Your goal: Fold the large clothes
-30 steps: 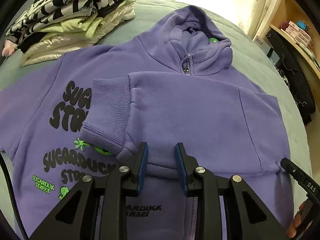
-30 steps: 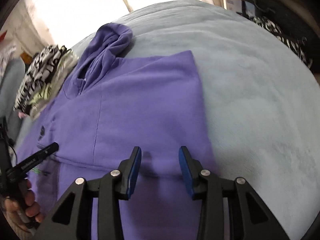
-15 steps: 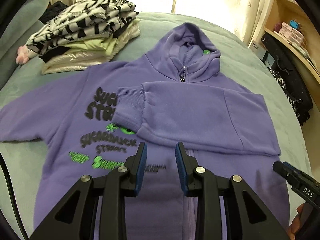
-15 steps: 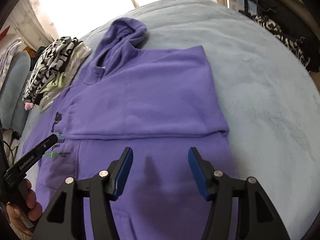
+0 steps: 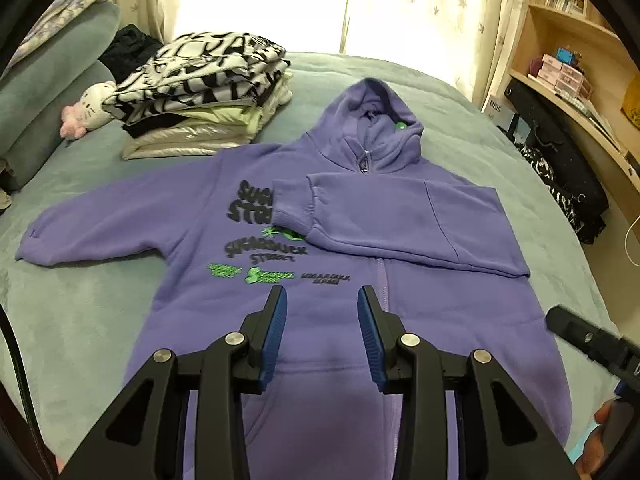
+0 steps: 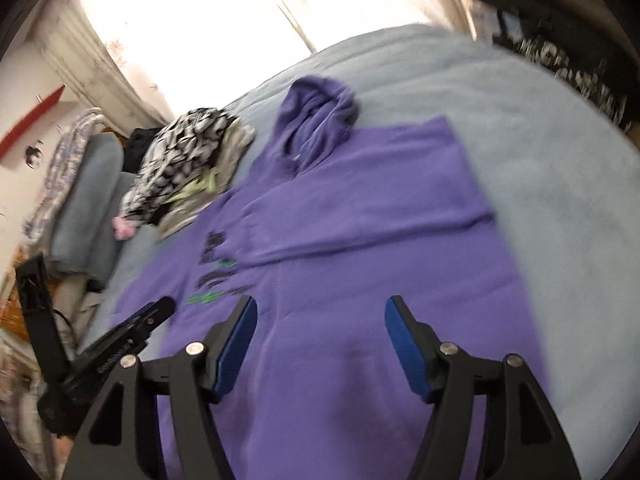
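A purple zip hoodie [image 5: 348, 320] with black and green print lies flat, front up, on the bed; it also shows in the right wrist view [image 6: 360, 272]. Its right sleeve [image 5: 384, 216] is folded across the chest, its left sleeve [image 5: 104, 220] is stretched out to the left. My left gripper [image 5: 322, 332] is open and empty above the lower front. My right gripper [image 6: 320, 340] is open wide and empty above the hem area. Each gripper shows at the edge of the other's view.
The bed has a grey-green blanket [image 5: 80, 320]. A stack of folded clothes [image 5: 200, 96] and a plush toy [image 5: 86, 110] lie at the back left by a cushion [image 5: 52, 92]. Dark clothes [image 5: 560, 184] and wooden shelves [image 5: 580, 60] stand to the right.
Both grippers have pulled back and up from the hoodie, so more of it shows. The right gripper's jaws have opened wider. The right sleeve stays folded across the chest.
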`<state>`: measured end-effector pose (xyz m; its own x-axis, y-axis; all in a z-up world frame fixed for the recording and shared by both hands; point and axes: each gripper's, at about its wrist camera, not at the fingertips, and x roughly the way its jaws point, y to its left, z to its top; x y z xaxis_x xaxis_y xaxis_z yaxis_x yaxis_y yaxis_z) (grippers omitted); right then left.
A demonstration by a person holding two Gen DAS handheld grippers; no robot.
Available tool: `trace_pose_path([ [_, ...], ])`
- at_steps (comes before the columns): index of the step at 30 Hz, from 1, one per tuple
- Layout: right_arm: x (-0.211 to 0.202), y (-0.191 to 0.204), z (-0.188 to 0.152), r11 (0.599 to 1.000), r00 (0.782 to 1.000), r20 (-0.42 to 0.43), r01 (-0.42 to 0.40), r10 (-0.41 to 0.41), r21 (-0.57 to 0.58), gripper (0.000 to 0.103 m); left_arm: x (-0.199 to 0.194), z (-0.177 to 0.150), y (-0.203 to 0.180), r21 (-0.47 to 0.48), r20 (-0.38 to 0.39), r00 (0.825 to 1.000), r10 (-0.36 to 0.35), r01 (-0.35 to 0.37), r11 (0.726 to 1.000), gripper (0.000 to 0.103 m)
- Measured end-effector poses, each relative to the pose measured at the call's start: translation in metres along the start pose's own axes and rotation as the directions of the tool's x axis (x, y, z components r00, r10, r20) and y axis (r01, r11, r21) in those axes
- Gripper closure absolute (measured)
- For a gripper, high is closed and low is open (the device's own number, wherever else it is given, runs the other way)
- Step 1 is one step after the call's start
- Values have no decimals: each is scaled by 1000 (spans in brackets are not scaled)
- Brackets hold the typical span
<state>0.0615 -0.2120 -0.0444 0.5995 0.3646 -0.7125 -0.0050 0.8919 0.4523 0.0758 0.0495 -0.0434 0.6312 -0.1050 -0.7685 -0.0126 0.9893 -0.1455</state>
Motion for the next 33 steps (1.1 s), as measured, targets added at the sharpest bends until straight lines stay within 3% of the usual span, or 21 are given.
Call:
trace_pose_path([
  [2, -1, 12, -9, 1000, 1000, -16, 12, -13, -29, 36, -12, -4, 10, -10, 11, 1000, -2, 2, 1000, 66],
  [6, -1, 43, -27, 978, 988, -22, 145, -150, -152, 36, -28, -10, 29, -35, 33, 999, 12, -10, 999, 65],
  [9, -1, 60, -39, 962, 983, -13, 179, -186, -207, 36, -39, -15, 47, -61, 45, 999, 14, -11, 998, 65],
  [19, 4, 119, -67, 928, 980, 18, 192, -197, -319, 36, -59, -35, 128, -186, 69, 997, 32, -19, 982, 65],
  [33, 57, 199, -70, 897, 989, -6, 132, -148, -422, 36, -37, -39, 226, -335, 23, 997, 70, -59, 940, 65],
])
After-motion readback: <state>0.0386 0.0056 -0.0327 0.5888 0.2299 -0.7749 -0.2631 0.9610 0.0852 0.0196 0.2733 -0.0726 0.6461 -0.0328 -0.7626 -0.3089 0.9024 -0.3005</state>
